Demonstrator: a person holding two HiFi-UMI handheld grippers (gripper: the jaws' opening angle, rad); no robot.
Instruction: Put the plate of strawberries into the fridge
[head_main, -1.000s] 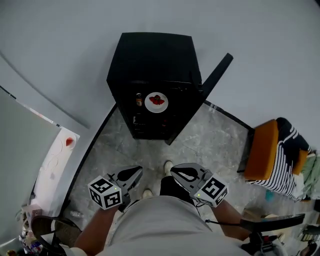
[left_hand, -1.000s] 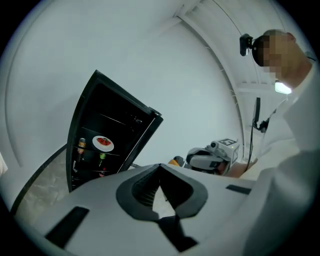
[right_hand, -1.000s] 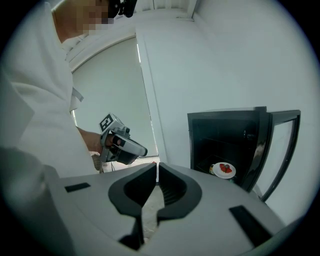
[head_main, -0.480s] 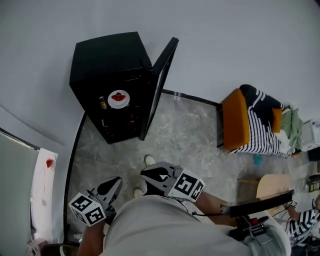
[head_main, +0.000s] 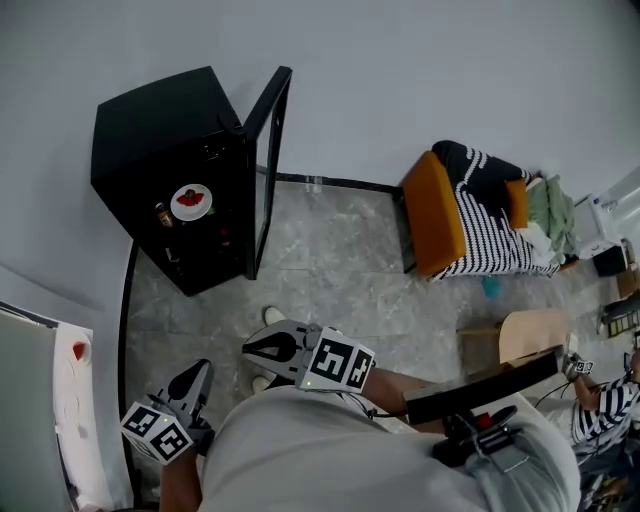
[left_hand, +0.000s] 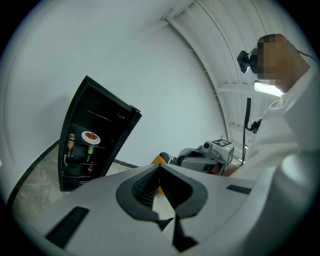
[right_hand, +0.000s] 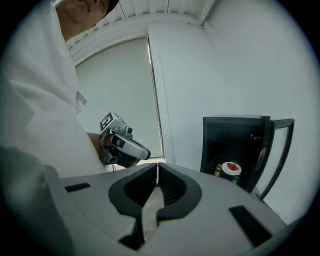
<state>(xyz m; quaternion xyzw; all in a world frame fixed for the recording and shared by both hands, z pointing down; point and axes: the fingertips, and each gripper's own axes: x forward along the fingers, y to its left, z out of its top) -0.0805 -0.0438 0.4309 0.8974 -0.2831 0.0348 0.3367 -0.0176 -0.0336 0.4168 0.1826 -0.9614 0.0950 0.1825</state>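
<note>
A white plate of strawberries (head_main: 190, 201) rests on a shelf inside the small black fridge (head_main: 160, 130), whose glass door (head_main: 266, 165) stands open. The plate of strawberries (left_hand: 90, 137) shows in the left gripper view and the plate of strawberries (right_hand: 231, 168) in the right gripper view, far off. My left gripper (head_main: 190, 385) is low at my left side, jaws shut and empty. My right gripper (head_main: 268, 352) is held in front of my body, well away from the fridge, jaws shut with nothing between them.
A can (head_main: 163, 215) and bottles stand on the fridge shelves. An orange chair (head_main: 432, 212) with striped cloth is at the right. A white table (head_main: 70, 420) with a red item lies at the lower left. A person in a striped sleeve (head_main: 600, 400) sits at the far right.
The view has swung right: the fridge has slid to the upper left and looks farther away. Both grippers have shifted left and down in view, still shut.
</note>
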